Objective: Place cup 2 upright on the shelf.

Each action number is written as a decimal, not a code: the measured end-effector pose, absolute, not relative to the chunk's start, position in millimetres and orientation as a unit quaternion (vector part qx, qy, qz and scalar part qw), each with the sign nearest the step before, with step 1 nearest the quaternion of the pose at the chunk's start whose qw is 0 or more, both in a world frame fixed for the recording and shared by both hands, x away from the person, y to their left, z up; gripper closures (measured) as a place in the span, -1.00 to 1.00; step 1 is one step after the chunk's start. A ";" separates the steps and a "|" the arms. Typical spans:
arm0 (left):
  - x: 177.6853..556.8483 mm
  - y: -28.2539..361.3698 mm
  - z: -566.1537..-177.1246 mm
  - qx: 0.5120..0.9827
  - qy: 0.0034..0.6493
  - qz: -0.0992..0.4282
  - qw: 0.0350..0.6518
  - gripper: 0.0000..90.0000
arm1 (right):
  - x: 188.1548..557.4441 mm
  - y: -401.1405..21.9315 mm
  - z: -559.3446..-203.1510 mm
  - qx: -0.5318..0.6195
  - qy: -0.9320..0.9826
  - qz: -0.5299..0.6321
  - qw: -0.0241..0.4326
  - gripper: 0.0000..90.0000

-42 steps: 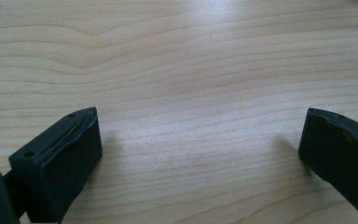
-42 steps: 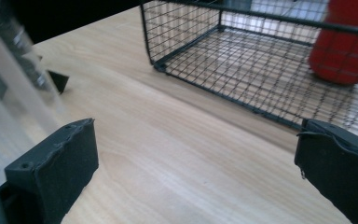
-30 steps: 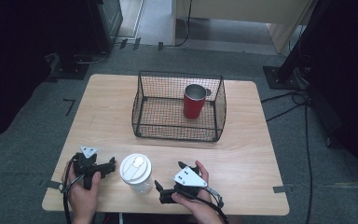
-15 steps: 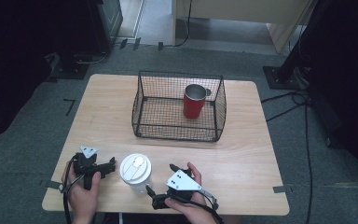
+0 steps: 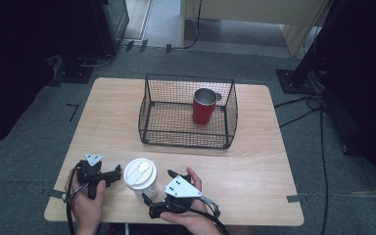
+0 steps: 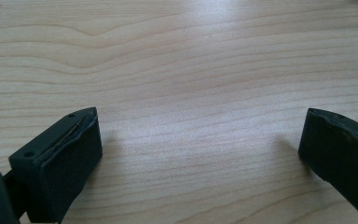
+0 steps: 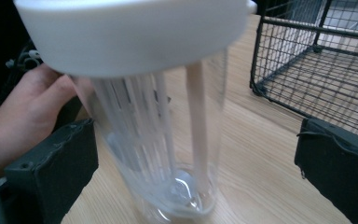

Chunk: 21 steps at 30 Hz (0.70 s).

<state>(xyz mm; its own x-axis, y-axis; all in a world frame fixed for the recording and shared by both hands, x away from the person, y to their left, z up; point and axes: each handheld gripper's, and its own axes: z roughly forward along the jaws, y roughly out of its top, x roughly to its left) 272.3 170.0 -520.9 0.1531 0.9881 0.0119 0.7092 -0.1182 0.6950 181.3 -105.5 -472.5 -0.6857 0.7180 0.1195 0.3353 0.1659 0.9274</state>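
Two black handheld grippers: left gripper (image 5: 108, 177) and right gripper (image 5: 152, 196), each topped with a grey three-cornered plate marked by small dark dots. Black cables trailing from both. Jaws blocky and matte black, with small screw holes along the upper edge. Bare hands, no sleeves visible

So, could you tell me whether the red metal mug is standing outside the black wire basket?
No, the red metal mug stands upright inside the black wire basket, toward its right side.

Pale matt wood table (image 5: 254, 161), clear ribbed plastic cup (image 7: 168, 140), black wire basket (image 5: 188, 105).
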 end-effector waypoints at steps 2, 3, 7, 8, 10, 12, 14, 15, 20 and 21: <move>272.3 170.0 -520.8 0.706 0.602 0.248 0.281 -1.00 | 182.3 -100.5 -470.2 0.351 0.743 0.542 0.178 -1.00; 272.3 170.0 -520.9 0.706 0.602 0.248 0.281 -1.00 | 182.9 -98.1 -468.9 0.349 0.743 0.542 0.179 -1.00; 272.3 170.0 -520.8 0.706 0.602 0.247 0.280 -1.00 | 185.8 -88.5 -465.2 0.341 0.743 0.544 0.188 -1.00; 272.3 170.0 -520.7 0.706 0.602 0.247 0.280 -1.00 | 186.8 -86.3 -465.1 0.341 0.743 0.545 0.187 -1.00; 272.3 170.0 -520.8 0.706 0.602 0.247 0.280 -1.00 | 188.7 -82.4 -465.1 0.341 0.742 0.545 0.188 -1.00; 272.3 170.0 -520.8 0.706 0.602 0.247 0.280 -1.00 | 190.3 -79.3 -465.2 0.342 0.742 0.543 0.191 -1.00; 272.3 170.0 -520.9 0.706 0.602 0.248 0.281 -1.00 | 191.6 -77.2 -465.2 0.342 0.741 0.546 0.189 -0.96; 272.3 170.0 -520.9 0.706 0.602 0.248 0.281 -1.00 | 191.8 -76.4 -464.9 0.342 0.741 0.547 0.187 -0.93; 272.3 170.0 -520.7 0.706 0.602 0.247 0.280 -1.00 | 193.0 -72.0 -464.5 0.333 0.744 0.547 0.191 -0.80; 272.3 170.1 -520.8 0.706 0.602 0.247 0.280 -1.00 | 193.2 -70.9 -464.6 0.331 0.743 0.548 0.193 -0.78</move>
<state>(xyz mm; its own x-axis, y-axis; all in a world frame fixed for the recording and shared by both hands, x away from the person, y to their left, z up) 272.3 170.1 -520.8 0.1536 0.9881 0.0117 0.7106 -0.1187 0.6935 193.2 -70.9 -464.6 -0.7057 0.7045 0.0756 0.2803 0.1796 0.9429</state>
